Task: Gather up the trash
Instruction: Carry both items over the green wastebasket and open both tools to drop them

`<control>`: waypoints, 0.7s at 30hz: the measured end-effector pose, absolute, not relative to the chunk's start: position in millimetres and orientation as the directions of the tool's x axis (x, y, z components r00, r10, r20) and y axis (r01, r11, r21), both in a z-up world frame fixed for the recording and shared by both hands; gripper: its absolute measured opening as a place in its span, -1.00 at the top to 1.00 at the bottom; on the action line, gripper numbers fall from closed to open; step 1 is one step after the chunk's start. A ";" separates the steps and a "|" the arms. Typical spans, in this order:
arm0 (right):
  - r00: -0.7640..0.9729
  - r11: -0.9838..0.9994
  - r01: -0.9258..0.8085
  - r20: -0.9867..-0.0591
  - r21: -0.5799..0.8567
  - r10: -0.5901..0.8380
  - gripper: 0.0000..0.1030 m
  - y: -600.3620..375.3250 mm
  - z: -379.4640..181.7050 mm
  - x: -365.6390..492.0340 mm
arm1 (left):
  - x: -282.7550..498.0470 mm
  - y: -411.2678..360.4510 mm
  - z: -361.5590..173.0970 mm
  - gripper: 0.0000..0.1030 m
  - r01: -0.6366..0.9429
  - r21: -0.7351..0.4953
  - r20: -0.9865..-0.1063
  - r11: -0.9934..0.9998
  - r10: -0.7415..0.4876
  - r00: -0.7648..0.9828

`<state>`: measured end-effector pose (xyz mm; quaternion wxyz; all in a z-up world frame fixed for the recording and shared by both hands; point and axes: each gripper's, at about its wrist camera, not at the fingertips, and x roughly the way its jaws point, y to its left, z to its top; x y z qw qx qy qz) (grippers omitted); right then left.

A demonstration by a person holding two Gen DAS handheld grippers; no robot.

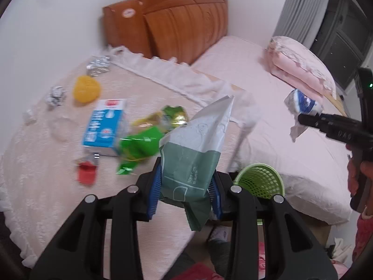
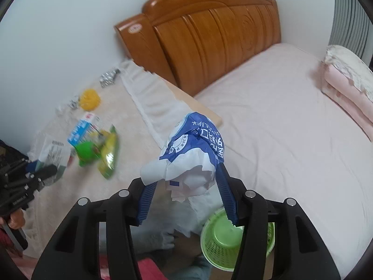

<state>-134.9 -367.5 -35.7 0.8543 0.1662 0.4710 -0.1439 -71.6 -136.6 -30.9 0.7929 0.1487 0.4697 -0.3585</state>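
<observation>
My left gripper (image 1: 185, 186) is shut on a green and white tissue pack (image 1: 193, 149), held above the cloth-covered table (image 1: 35, 163). My right gripper (image 2: 186, 189) is shut on a crumpled blue and white mask wrapper (image 2: 193, 154), held above the green mesh bin (image 2: 221, 242). The bin also shows in the left wrist view (image 1: 261, 179), between table and bed. On the table lie a blue milk carton (image 1: 106, 126), green snack wrappers (image 1: 139, 147), a yellow cup (image 1: 86, 88), a red piece (image 1: 86, 172), a foil ball (image 1: 56, 95) and blister packs (image 1: 99, 64).
A bed (image 2: 291, 140) with a pink sheet and wooden headboard (image 2: 209, 30) stands to the right. Folded pink bedding (image 2: 347, 81) lies at its far side. The white wall (image 1: 46, 23) runs behind the table. Red and pink things lie on the floor below.
</observation>
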 end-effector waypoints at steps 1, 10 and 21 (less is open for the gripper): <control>0.478 0.891 0.432 -0.873 0.137 -0.097 -0.03 -376.4 -50.3 -150.2 | -83.0 -155.9 -36.6 0.32 0.732 -0.118 -0.860 0.671 -0.438 0.263; 0.264 0.800 0.580 -0.965 0.153 -0.006 -0.10 -413.9 -177.4 -233.7 | -156.6 -268.4 -73.4 0.32 0.839 -0.149 -0.902 0.523 -0.420 0.102; 0.205 0.754 0.654 -0.975 0.069 -0.089 -0.90 -458.2 -179.9 -284.3 | -193.4 -304.1 -101.3 0.32 0.854 -0.166 -0.924 0.492 -0.380 0.040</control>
